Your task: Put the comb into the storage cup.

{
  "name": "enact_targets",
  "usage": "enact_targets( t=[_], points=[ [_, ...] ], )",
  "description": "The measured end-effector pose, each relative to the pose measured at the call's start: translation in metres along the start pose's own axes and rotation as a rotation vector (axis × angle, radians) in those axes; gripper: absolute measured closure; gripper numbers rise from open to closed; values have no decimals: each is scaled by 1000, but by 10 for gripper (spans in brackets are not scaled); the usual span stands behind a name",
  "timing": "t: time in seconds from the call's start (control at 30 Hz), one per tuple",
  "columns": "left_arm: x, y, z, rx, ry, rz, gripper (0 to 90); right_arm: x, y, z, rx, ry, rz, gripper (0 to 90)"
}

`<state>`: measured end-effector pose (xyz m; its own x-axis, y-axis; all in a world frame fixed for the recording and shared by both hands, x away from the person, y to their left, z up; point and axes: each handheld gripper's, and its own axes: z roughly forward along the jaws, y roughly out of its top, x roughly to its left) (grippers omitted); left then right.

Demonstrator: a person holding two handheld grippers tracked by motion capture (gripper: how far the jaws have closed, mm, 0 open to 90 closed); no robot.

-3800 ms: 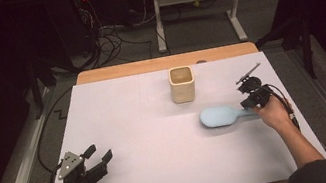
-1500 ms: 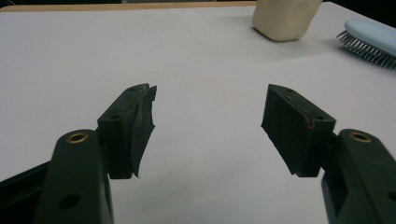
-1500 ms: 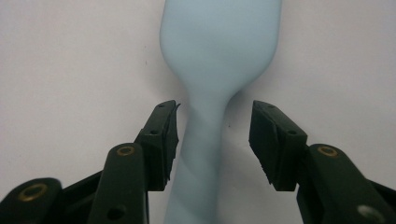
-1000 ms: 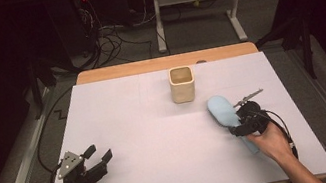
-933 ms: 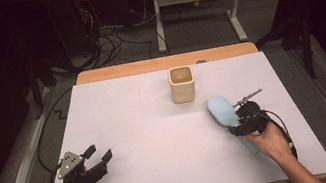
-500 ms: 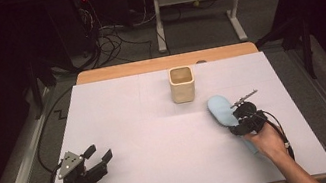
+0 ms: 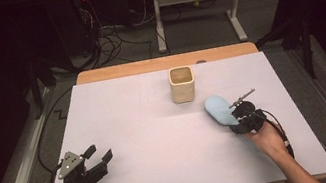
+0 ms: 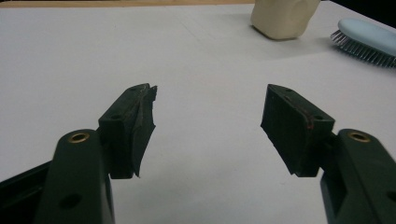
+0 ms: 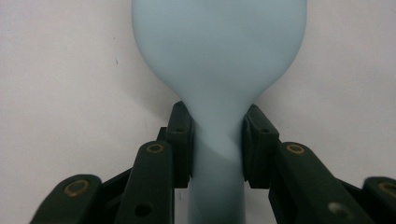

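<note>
From above, your right gripper (image 7: 242, 119) clamps the blue hairbrush (image 7: 220, 110) right of centre, just below the cup (image 7: 182, 84); bare table (image 7: 159, 138) spreads leftward. Your left gripper (image 8: 208, 123) gapes, empty. In the right gripper view, jaws pinch the brush neck.

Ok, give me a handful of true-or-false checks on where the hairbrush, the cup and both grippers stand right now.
1. The right gripper is shut on the handle of the blue hairbrush. True.
2. The left gripper holds the beige cup. False: its jaws stand open with nothing between them, and the cup stands apart near the far edge of the table.
3. The hairbrush head lies inside the cup. False: it is beside the cup, nearer the person, over the white table cover.
4. In the left gripper view the brush's bristles face down toward the table. True.
5. The left gripper is at the near left corner of the table. True.
</note>
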<state>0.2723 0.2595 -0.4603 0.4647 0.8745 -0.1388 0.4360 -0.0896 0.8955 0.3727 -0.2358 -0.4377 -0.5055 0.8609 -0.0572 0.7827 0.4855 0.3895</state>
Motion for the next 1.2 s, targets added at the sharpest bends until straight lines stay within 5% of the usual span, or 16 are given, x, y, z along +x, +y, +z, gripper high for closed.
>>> enact_targets(
  t=[1.2],
  points=[
    [0, 0, 0, -7, -6, -5, 339, 9, -7, -16, -98, 32, -69, 702]
  ],
)
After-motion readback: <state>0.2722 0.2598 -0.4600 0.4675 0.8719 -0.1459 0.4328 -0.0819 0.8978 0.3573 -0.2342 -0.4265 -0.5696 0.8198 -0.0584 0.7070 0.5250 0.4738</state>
